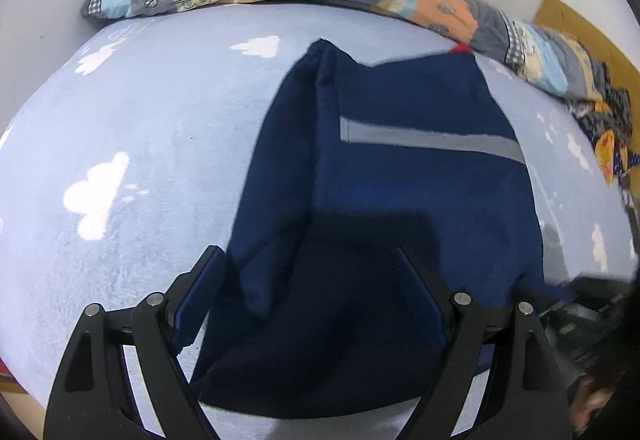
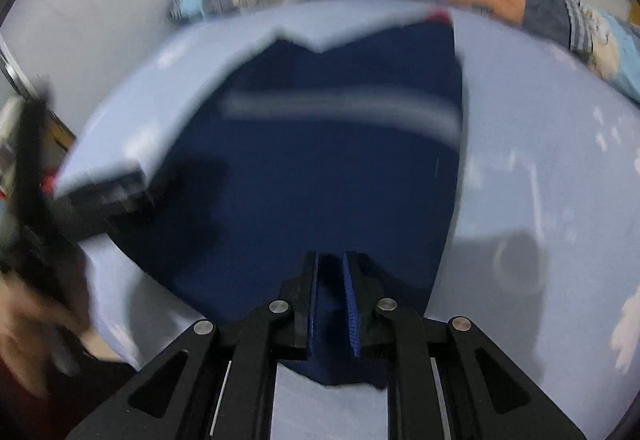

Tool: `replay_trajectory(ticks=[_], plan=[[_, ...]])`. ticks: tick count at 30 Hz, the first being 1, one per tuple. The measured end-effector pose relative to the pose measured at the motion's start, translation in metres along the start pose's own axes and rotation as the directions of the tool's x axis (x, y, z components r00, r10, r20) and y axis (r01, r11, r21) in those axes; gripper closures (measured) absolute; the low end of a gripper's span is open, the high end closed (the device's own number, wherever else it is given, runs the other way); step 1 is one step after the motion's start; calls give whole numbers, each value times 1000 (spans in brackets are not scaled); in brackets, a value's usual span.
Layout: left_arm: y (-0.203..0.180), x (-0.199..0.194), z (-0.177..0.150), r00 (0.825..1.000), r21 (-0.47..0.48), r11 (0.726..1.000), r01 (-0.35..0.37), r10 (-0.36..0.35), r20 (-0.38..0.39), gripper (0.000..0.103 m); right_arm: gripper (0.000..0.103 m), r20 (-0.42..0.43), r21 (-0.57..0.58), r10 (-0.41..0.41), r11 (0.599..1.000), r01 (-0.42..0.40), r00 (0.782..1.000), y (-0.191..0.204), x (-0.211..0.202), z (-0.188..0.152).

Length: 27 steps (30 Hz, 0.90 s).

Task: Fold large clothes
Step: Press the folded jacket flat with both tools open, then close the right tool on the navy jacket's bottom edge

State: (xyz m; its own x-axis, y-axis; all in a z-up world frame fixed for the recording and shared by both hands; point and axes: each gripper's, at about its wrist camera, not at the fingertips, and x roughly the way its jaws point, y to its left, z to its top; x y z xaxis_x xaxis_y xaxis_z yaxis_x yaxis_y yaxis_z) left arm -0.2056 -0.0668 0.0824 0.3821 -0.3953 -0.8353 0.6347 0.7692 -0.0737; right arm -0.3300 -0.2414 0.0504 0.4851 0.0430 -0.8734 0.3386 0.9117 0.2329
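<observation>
Pinching the near hem of the soft, floppy navy garment [image 2: 320, 168] in the nearly closed right gripper [image 2: 331, 304], holding the left gripper [image 1: 316, 304] wide and empty.

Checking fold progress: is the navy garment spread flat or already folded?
Partly folded: the navy garment shows a layer doubled over along its left side, and the grey stripe stops at that fold.
</observation>
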Motion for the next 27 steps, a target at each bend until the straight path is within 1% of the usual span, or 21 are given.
replay_trajectory(ticks=[1, 2, 5, 6, 9, 11, 13, 15, 16, 17, 19, 21, 22, 23, 25, 27], plan=[[-3, 3, -1, 1000, 13, 1000, -10, 10, -7, 17, 88, 18, 25, 37, 999, -37, 999, -6, 8, -6], [-5, 6, -2, 1000, 23, 1000, -17, 17, -16, 17, 88, 40, 35, 56, 998, -57, 998, -9, 8, -8], [-9, 9, -3, 999, 44, 999, -29, 30, -18, 17, 89, 23, 41, 84, 996, -85, 996, -9, -4, 2], [-10, 7, -2, 1000, 48, 998, -28, 28, -11, 17, 87, 57, 11, 93, 995, -94, 994, -6, -16, 4], [-18, 3, -1, 1000, 61, 998, -21, 20, 16, 17, 86, 163, -52, 62, 997, -54, 985, 3, -43, 6], [-24, 3, -1, 1000, 77, 997, -13, 11, 14, 17, 83, 148, -46, 57, 998, -50, 987, 3, -43, 6], [-35, 5, -4, 1000, 112, 994, -7, 6, 7, 17, 82, 77, -40, 48, 998, -45, 996, 3, -30, 2], [-46, 7, -8, 999, 153, 987, -36, 35, 12, 17, 81, 9, -38, 42, 998, -41, 999, 1, -17, -8], [-49, 9, -9, 998, 177, 982, -59, 57, 16, 17, 78, 6, -41, 42, 998, -41, 999, 2, -13, -11], [-53, 11, -11, 997, 200, 977, -78, 75, 21, 17, 76, 11, -51, 38, 998, -37, 999, 4, -11, -12], [-54, 12, -11, 996, 205, 975, -87, 84, 23, 17, 76, 0, -60, 38, 997, -38, 999, 9, -12, -9], [-53, 8, -9, 996, 194, 977, -85, 79, 40, 17, 75, 24, -49, 84, 995, -83, 996, 8, -19, -7], [-54, 6, -9, 996, 195, 977, -86, 78, 50, 17, 75, 47, -47, 120, 992, -118, 992, 8, -26, -5], [-56, 4, -9, 995, 199, 976, -90, 79, 64, 17, 75, 64, -53, 128, 991, -124, 990, 9, -31, -4], [-61, -5, -8, 989, 215, 971, -107, 82, 119, 17, 74, 103, -73, 97, 993, -90, 990, 10, -40, -1], [-66, -8, -6, 987, 238, 966, -100, 67, 144, 17, 74, 111, -61, 79, 995, -73, 991, 9, -42, 1]])
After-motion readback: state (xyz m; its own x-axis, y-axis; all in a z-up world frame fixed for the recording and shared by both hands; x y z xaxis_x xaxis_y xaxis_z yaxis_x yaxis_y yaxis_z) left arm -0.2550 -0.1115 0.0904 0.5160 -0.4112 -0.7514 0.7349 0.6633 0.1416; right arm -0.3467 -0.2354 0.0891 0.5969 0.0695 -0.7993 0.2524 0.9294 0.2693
